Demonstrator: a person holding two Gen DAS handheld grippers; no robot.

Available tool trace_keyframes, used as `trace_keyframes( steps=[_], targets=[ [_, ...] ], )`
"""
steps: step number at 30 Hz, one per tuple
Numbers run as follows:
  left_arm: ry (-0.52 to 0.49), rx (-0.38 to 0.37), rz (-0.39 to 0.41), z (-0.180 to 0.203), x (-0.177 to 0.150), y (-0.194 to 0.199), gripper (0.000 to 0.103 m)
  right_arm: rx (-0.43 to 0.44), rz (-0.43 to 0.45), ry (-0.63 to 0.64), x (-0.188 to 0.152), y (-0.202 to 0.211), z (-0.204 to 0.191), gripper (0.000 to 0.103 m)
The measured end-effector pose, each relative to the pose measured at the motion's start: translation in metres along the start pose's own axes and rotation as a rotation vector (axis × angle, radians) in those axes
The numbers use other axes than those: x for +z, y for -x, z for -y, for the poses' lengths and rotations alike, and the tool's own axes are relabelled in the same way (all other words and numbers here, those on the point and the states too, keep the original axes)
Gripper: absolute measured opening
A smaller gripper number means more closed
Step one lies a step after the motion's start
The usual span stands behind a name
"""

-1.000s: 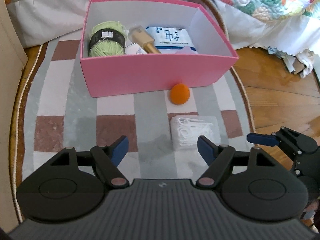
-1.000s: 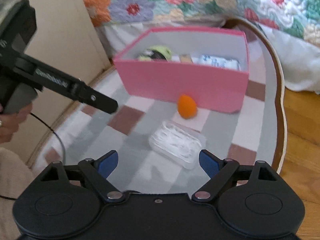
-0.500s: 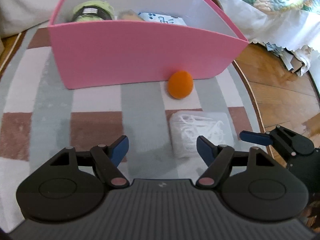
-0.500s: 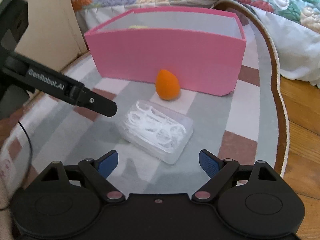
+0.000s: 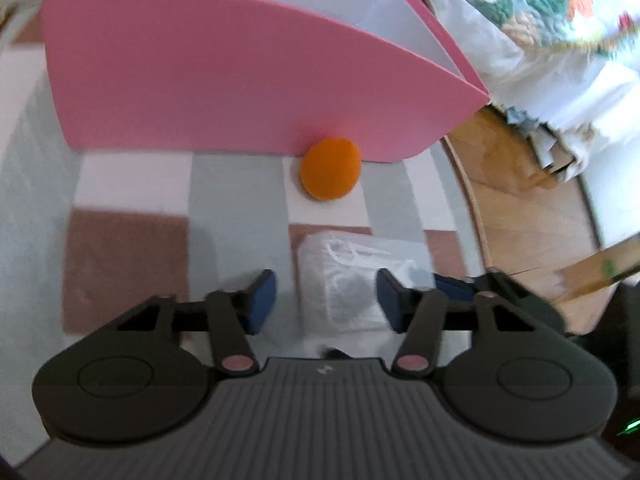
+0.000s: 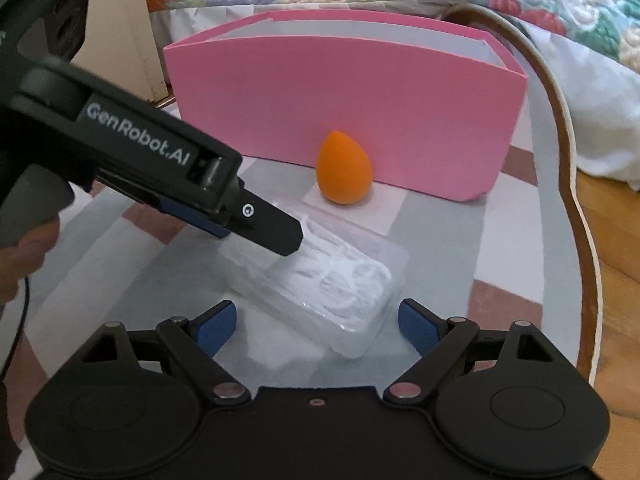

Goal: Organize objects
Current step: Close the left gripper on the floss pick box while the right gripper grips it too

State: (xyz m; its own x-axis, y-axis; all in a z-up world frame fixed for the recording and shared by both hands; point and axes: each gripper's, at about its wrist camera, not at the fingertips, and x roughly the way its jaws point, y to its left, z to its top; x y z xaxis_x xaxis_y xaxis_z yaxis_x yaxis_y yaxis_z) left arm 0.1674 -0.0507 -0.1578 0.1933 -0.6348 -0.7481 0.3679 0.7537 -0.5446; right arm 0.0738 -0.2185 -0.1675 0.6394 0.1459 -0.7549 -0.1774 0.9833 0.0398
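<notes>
Floss-pick case between closing left gripper fingers, untouched, right gripper fingers spread wide, pink box behind.

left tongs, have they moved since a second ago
Yes. The left tongs have dropped toward the rug, closing in around the clear box of floss picks; the pink box now looms larger.

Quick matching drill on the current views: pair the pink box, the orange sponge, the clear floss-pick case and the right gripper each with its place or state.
Things:
1. pink box
2. orange sponge
3. clear floss-pick case
4. right gripper

Places or states:
A. jaws wide open, nothing held
B. lying flat on the rug, between the left gripper's fingers
C. standing at the back, by the bed
D. upright in front of the box wall

Pairs: 1-C, 2-D, 3-B, 4-A
</notes>
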Motion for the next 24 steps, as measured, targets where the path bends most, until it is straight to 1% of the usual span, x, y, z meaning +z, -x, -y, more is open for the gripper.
trace_keyframes(
  steps=[2,4,6,9,14,18,21,24],
  targets=[
    [0.035,-0.023,-0.01,-0.004,0.0,-0.001,0.047,-0.003,0.004,0.011,0.001,-0.004,-0.002,0.092],
    [0.039,-0.024,-0.006,-0.004,-0.001,-0.001,0.046,-0.004,0.008,0.008,0.001,-0.006,-0.002,0.092],
    [0.039,-0.028,-0.005,-0.003,-0.001,-0.001,0.041,-0.003,0.01,0.002,0.002,-0.006,-0.002,0.092],
    [0.045,-0.043,-0.009,-0.002,-0.001,-0.002,0.036,-0.008,0.012,0.004,0.001,-0.007,-0.003,0.092],
    [0.038,-0.039,-0.009,-0.001,-0.002,-0.001,0.036,-0.018,0.014,-0.009,0.001,-0.006,-0.003,0.086],
    [0.025,-0.025,-0.022,0.001,-0.002,0.001,0.038,-0.028,-0.003,0.008,0.001,-0.001,-0.005,0.077],
    [0.013,-0.01,-0.041,0.006,-0.007,0.003,0.04,-0.017,-0.015,0.008,0.001,0.005,-0.006,0.074],
    [-0.01,0.012,-0.066,0.013,-0.015,0.008,0.044,-0.008,-0.033,0.032,0.0,0.011,-0.012,0.074]
  ],
)
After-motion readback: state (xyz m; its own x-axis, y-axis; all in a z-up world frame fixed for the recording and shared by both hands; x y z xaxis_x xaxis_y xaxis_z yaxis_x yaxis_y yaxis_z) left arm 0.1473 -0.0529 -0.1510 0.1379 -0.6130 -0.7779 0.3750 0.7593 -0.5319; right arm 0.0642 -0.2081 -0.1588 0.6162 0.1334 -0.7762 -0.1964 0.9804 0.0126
